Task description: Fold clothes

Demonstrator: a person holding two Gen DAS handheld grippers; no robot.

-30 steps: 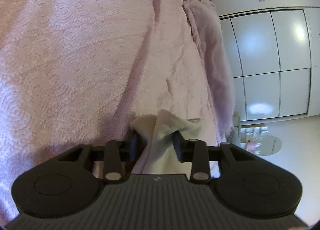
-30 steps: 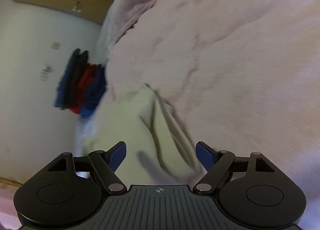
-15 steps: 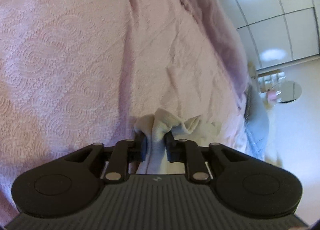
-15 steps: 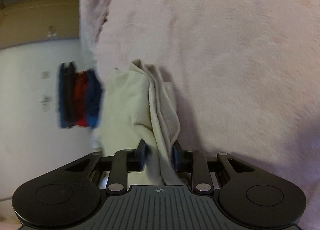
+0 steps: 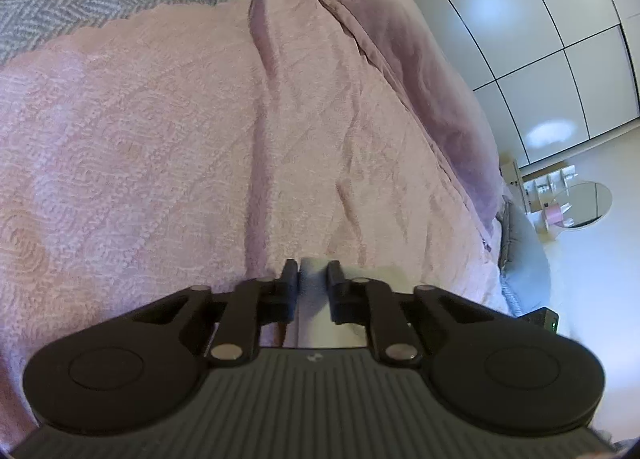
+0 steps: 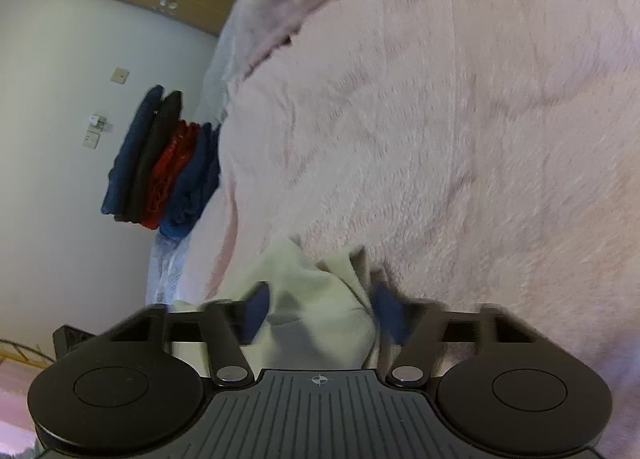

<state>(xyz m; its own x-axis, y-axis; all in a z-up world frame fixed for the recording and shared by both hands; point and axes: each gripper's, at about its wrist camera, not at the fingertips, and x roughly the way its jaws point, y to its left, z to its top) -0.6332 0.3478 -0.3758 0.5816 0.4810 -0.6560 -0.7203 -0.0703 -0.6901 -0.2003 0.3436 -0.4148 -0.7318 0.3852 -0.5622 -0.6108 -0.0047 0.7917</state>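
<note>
Right gripper [image 6: 320,309] fingers reopened around cream garment [image 6: 316,299], left gripper [image 5: 313,279] clamping it

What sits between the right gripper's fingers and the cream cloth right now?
Nothing visible. The cream fleece cloth already bunches between the right gripper's parted, blurred blue-padded fingers, over the pink fuzzy blanket. The left gripper is shut on the same cloth.

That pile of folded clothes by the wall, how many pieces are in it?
4 show in the folded stack: dark blue outermost, then black, red, and blue nearest the bed. More may be hidden.
</note>
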